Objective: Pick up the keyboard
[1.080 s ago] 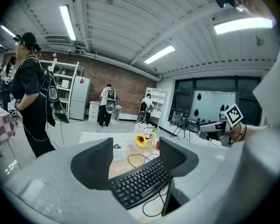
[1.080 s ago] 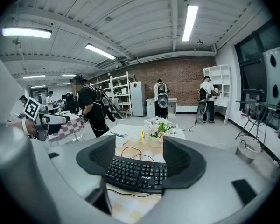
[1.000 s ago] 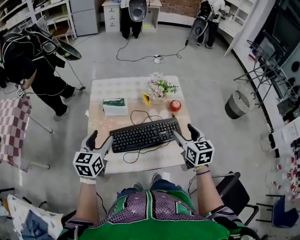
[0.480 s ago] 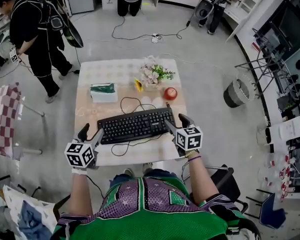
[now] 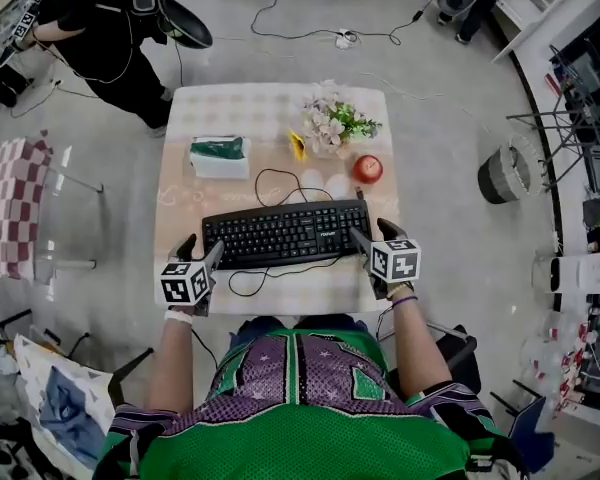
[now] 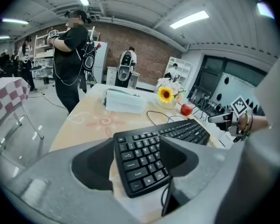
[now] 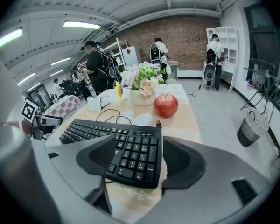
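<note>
The keyboard [image 5: 285, 234] is lying across the near part of the desk [image 5: 180, 218], but I cannot tell if it is touching it. The left hand-held gripper [image 6: 136, 146] and the right hand-held gripper [image 7: 139, 143] are each gripping one end between wide-spread jaws, which are hiding the corners. Behind, a vase [image 7: 141, 97] is holding flowers [image 7: 142, 78]. The bin [image 5: 502, 173] on the floor is too small to see inside.

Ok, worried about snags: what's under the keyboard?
From under the keyboard a black cable loops out over the table; anything beneath its middle is covered.
</note>
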The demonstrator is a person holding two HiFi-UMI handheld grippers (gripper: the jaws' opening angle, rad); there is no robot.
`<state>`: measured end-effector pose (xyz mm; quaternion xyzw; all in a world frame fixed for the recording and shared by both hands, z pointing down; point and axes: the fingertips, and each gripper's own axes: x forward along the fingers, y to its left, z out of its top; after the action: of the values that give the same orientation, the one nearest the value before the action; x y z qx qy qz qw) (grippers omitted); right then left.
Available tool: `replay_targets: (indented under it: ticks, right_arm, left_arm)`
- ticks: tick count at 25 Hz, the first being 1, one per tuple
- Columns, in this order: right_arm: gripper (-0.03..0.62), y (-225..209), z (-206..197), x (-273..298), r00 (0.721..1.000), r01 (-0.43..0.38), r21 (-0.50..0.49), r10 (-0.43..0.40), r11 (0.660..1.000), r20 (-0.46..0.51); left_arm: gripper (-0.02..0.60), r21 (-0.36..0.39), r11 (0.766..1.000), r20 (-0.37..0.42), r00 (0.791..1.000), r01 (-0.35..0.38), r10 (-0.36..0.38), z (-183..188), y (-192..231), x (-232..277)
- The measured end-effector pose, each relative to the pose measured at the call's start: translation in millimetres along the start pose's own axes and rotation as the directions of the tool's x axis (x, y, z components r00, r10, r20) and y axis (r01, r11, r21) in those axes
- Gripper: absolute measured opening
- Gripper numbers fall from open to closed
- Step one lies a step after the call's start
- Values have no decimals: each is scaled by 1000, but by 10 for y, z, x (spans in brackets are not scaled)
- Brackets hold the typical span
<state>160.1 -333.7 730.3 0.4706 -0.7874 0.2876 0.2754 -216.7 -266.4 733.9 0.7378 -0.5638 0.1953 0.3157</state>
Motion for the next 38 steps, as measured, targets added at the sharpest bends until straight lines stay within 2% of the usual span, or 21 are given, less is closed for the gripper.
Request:
replay_targets:
  ticks: [5, 10, 17, 25, 31, 38]
  right_arm:
    - [304, -121, -79, 258, 998, -15, 22, 16, 1000, -54]
    - [304, -114, -149, 470, 994, -38, 17, 40, 999, -97]
    - [304, -203, -274, 553, 991, -32, 6, 32, 999, -130]
    - [304, -140, -303, 614, 990, -66, 39, 70, 997, -125]
    - [302, -171, -346, 611, 990, -89, 139, 104, 986, -101]
    - [298, -157, -348, 602, 993, -46, 109, 57, 993, -101]
  left_arm:
    - [307, -91, 994, -82, 995, -67, 59, -299, 211, 179]
    - [307, -196, 978, -123, 991, -77, 54, -496, 312, 285]
    - [307, -137, 988, -135, 990, -68, 49, -413, 250, 287]
    - [307, -163, 986, -172, 985, -38, 10, -439, 198, 405]
    - [307, -165, 986, -185, 983, -35, 4, -419, 179, 401]
    - [307, -164, 986, -178, 984, -33, 3, -433, 191, 420]
